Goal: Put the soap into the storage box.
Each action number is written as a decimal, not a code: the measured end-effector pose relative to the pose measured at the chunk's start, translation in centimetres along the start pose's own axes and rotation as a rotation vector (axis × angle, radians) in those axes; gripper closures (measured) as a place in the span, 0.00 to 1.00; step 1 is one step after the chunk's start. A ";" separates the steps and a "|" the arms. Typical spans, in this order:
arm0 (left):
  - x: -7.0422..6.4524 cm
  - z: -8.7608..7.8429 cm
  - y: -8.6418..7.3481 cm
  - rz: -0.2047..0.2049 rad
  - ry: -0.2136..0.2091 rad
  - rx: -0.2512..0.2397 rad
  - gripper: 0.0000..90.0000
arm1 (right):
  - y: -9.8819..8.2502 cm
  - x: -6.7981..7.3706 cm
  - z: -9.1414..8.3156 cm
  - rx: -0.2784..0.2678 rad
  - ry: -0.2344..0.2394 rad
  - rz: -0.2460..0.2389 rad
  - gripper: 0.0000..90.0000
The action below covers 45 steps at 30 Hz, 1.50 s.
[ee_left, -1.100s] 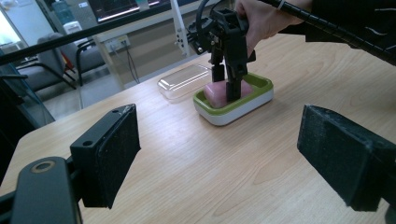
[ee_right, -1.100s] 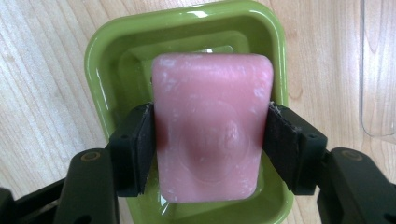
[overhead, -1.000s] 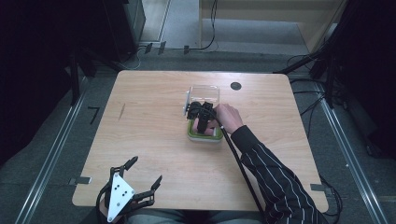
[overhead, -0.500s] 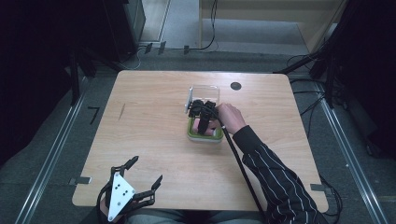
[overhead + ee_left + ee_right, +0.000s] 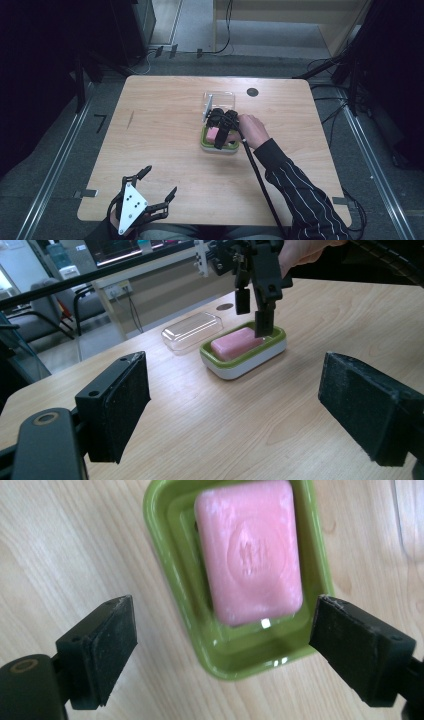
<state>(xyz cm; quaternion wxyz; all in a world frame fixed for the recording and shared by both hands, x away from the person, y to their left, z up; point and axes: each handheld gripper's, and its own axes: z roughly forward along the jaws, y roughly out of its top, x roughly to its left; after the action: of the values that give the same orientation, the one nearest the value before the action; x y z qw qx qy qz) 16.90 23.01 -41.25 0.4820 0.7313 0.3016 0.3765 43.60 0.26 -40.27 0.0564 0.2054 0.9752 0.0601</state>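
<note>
A pink soap bar lies in a green soap dish with a white base near the table's middle. My right gripper hangs just above the dish, pointing down and open. Its jaws straddle the dish's near end, and nothing is held between them. From the left gripper view, the right gripper has one fingertip close to the soap. My left gripper rests at the table's front left edge, open and empty, facing the dish from a distance.
A clear plastic lid lies on the table just behind the dish, also seen as the lid in the left gripper view. A round black grommet sits near the far edge. The right gripper's cable trails toward the front edge.
The right gripper and hand have shifted slightly over the dish. The left gripper has stayed in place.
</note>
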 end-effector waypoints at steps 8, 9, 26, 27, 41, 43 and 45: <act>-0.1 0.2 0.1 0.004 -0.007 -0.001 0.15 | -1.7 0.4 -0.6 0.015 -0.002 0.036 0.11; 0.0 0.2 0.1 0.007 -0.008 -0.002 0.15 | -1.9 0.5 -0.8 0.018 -0.004 0.041 0.11; -0.2 0.6 0.2 0.009 -0.022 -0.004 0.15 | -6.7 2.5 -2.5 0.038 -0.023 0.090 0.10; -0.2 0.6 0.2 0.010 -0.023 -0.003 0.15 | -7.1 2.7 -2.5 0.042 -0.023 0.095 0.10; -0.2 0.8 0.3 0.019 -0.038 -0.006 0.15 | -11.5 4.2 -1.4 0.086 -0.023 0.146 0.12; -0.2 0.9 0.3 0.021 -0.040 -0.006 0.15 | -12.1 4.4 -1.2 0.078 -0.017 0.149 0.12; -0.2 0.9 0.3 0.021 -0.040 -0.008 0.15 | -12.6 4.6 -0.9 0.078 -0.019 0.145 0.13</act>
<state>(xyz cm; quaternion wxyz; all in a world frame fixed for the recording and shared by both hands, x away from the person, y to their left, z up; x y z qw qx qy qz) 17.58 22.29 -41.21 0.4868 0.7400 0.2828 0.3680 34.36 -9.38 -41.51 0.0531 0.2779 0.9588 0.0241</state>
